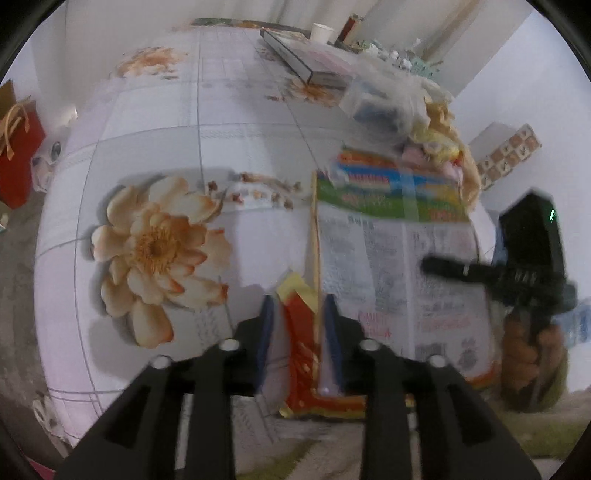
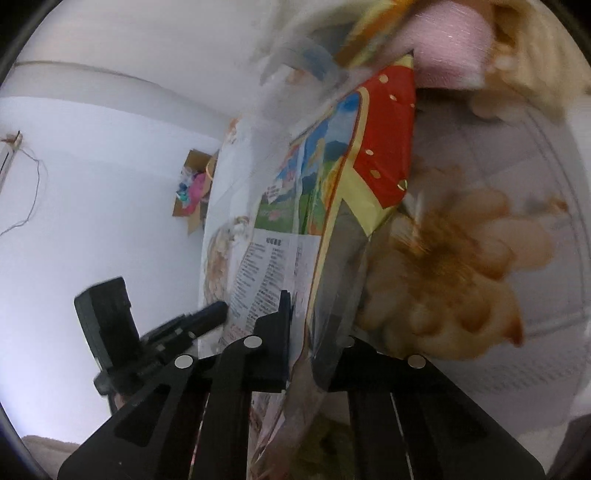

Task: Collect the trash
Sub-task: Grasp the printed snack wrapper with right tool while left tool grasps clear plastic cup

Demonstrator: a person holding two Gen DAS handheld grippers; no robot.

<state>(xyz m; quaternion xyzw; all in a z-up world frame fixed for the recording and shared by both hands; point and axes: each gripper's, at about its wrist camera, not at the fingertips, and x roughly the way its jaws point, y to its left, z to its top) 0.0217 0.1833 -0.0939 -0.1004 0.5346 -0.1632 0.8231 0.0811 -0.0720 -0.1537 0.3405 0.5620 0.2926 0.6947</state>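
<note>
The work surface is a tabletop (image 1: 155,122) covered by a white cloth printed with large orange flowers. The task item is a large printed packaging bag (image 1: 399,258), red and yellow on one face, with text panels and a green and blue picture on the other. It lies at the near right edge of the tabletop, its near end overhanging that edge.

Left gripper (image 1: 299,314): the jaws stand partly apart, straddling the red and yellow fold of the bag. The blue pads flank the fold; contact with it cannot be confirmed because of motion blur.

Right gripper (image 2: 312,317): the jaws are closed on the bag, and the film runs up from between them, tilted. In the left wrist view this gripper reaches over the bag from the right edge, held by a hand (image 1: 532,354).

At the far right corner sit a flat box (image 1: 306,55), a paper cup (image 1: 321,31) and a pile of clear plastic wrappers (image 1: 391,99).
</note>
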